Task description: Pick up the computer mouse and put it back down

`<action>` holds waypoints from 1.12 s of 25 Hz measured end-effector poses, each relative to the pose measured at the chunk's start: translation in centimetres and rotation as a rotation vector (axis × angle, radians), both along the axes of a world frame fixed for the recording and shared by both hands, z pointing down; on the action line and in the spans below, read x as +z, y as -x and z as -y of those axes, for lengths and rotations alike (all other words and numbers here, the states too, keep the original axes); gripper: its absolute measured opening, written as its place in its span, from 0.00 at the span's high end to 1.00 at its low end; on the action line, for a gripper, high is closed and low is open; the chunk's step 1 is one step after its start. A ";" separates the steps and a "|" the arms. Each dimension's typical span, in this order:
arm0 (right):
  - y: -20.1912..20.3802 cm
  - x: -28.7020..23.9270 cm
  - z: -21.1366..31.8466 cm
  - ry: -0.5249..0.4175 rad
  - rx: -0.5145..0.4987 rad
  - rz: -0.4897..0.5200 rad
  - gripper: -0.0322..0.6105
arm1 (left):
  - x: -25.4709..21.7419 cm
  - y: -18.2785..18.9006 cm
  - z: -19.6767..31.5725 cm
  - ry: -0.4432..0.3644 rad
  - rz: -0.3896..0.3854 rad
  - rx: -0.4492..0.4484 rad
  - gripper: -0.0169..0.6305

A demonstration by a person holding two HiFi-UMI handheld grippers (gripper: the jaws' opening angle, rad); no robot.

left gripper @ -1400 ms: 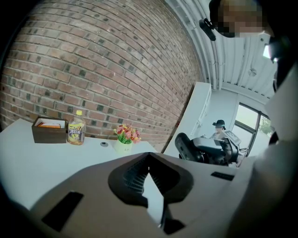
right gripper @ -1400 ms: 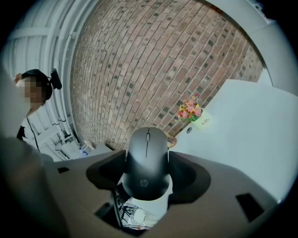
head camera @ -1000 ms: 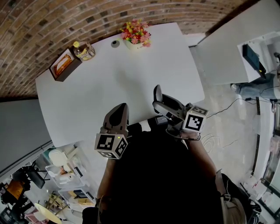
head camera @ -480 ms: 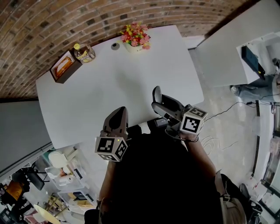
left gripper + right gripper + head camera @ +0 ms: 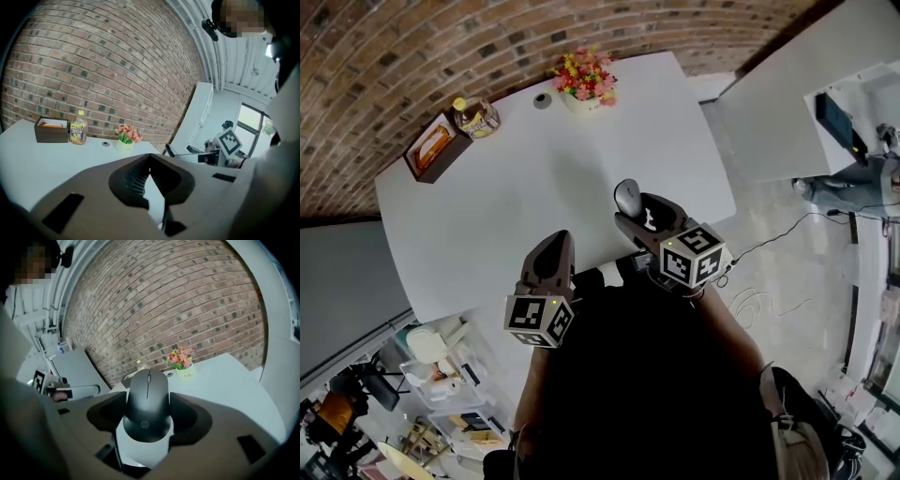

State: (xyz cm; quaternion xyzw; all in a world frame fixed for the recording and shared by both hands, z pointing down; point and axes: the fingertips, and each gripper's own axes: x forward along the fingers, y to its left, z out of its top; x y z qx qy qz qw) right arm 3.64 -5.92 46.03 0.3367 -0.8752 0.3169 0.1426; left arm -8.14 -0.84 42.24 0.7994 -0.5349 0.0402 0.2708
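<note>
Clamping the black computer mouse (image 5: 147, 401) between the two jaws of the right gripper (image 5: 634, 212), pressing in on both of its flanks. Holding it flat, belly down, with the wheel end aimed toward 12 o'clock in the right gripper view. Placing it low over the near part of the white table (image 5: 525, 178), at about 5 o'clock from the tabletop's middle in the head view and just inside the near edge. Giving no clear sign of touching the surface or hanging just above it. Holding the left gripper (image 5: 149, 160) at roughly 8 o'clock from the mouse, over the table's near edge and well apart from it. Pressing the left jaws together at the tips, gripping nothing between them. Sharing the tabletop with a pot of flowers (image 5: 584, 77) at 12 o'clock by the far edge and a small dark round object (image 5: 543, 98) just beside the pot at its 9 o'clock. Also sharing it, toward 10 o'clock, with a yellow-capped bottle (image 5: 474, 114) standing just beside an open brown box (image 5: 434, 145). Facing a brick wall (image 5: 441, 47) running beyond the table's far edge.
</note>
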 end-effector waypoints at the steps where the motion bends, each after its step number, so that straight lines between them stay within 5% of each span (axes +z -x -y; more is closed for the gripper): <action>1: -0.1 0.8 0.2 -0.008 -0.002 -0.045 0.47 | 0.0 0.0 0.0 0.001 0.000 0.000 0.95; 9: -1.1 6.9 1.6 -0.002 -0.022 -0.266 0.47 | 0.2 0.2 0.0 0.014 0.006 -0.005 0.95; 28: -1.2 18.5 2.1 0.129 -0.079 -0.494 0.47 | 0.9 1.1 -1.4 0.060 0.023 -0.052 0.95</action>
